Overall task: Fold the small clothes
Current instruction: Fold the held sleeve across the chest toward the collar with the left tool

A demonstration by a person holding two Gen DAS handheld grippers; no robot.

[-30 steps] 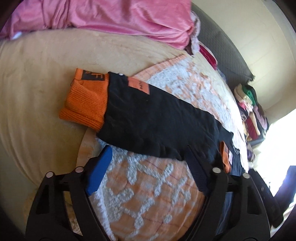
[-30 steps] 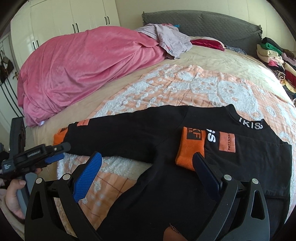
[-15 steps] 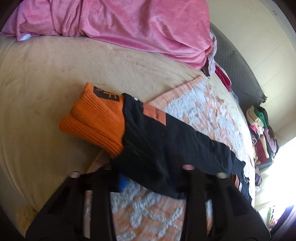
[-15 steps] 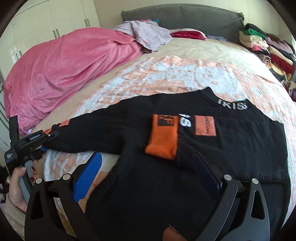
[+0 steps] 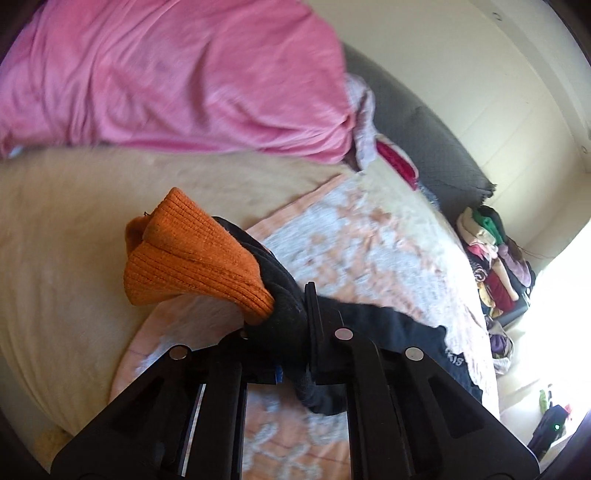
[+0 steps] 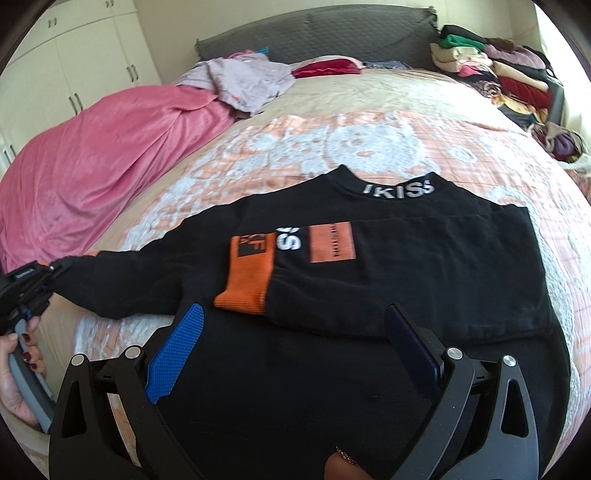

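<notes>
Left gripper [image 5: 291, 332]: fingers pressed together, pinching the black sleeve [image 5: 284, 310] just behind its orange cuff [image 5: 192, 258]. Cuff bunched and lifted off the bedding, sticking out past the fingertips. In the right wrist view the same gripper [image 6: 51, 269] sits at the far left end of the outstretched sleeve, held by a hand [image 6: 18, 373] with dark red nails.

Right gripper [image 6: 295, 350]: fingers spread wide, nothing between them. It hovers over the lower body of the black sweater [image 6: 369, 295]; contact cannot be told. One blue pad [image 6: 173, 354] faces the camera, the other finger [image 6: 413, 350] shows dark.

One sweater, lying flat on the patterned orange-and-white blanket [image 6: 332, 147], collar lettered "IKISS" at the far edge. Two sleeves counted: one stretched out left of the sweater body into the left gripper, one folded [image 6: 369, 291] across the chest, its orange cuff [image 6: 247, 277] resting near the middle of the body. One orange patch [image 6: 332, 243] on the folded sleeve.

Around the sweater: one pink duvet [image 6: 92, 166] heaped left of it; one pale lilac garment [image 6: 247, 77] and one red item [image 6: 325, 66] beyond it toward the grey headboard [image 6: 314, 33]; one stack of folded clothes [image 6: 498, 66] beyond it to the right. White wardrobe doors [image 6: 74, 66] stand behind the duvet.
</notes>
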